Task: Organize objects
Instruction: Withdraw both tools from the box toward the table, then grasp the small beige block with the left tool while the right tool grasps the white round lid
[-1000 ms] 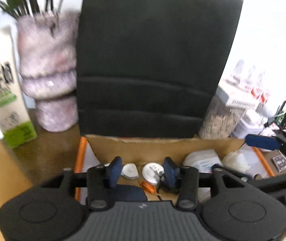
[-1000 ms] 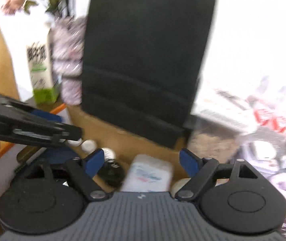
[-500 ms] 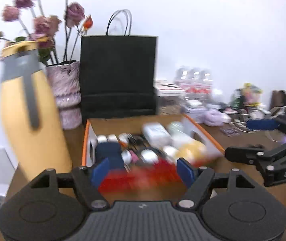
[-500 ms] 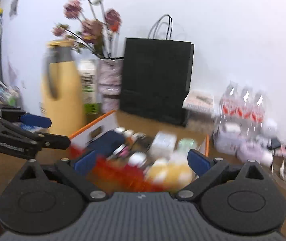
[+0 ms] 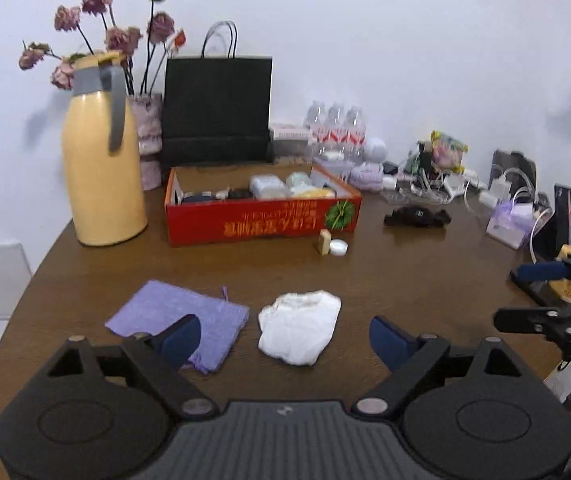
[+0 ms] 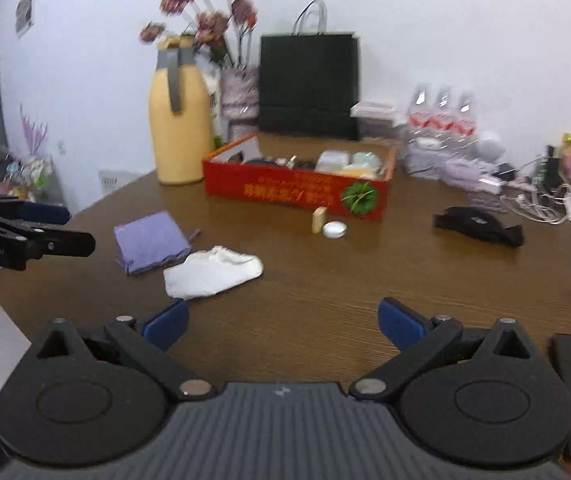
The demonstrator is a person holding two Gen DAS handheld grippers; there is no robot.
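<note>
The red box (image 5: 263, 222) stood on the brown table (image 5: 405, 280), crowded with small things: pale packets, a yellowish lump, dark bits toward its left end. I take that box as my landmark. Just in front of its right corner a small tan block (image 5: 324, 242) stood upright, with a white round lid (image 5: 338, 247) right beside it. Nearer to me than the box, a purple cloth pouch (image 5: 177, 318) lay flat, and just right of the pouch sat a crumpled white cloth (image 5: 299, 332).

My left gripper (image 5: 285, 338) hung above the near edge of the table, its jaws opening, already wide, gripping nothing; the white cloth showed between the blue fingertips (image 5: 179, 338) but lay on the table beyond them. My right gripper (image 6: 281, 322) stood with its jaws spread fully, empty as well, only bare tabletop between them.

Left of the box rose a yellow thermos jug (image 5: 103, 168) with a grey handle. Behind the box stood a black paper bag (image 5: 217, 110) and a vase of dried pink flowers (image 5: 117, 36). Right of the box, a black strap (image 5: 417, 216) lay on the wood, and behind it were water bottles (image 5: 335, 130) and a tangle of white cables (image 5: 445, 188).
</note>
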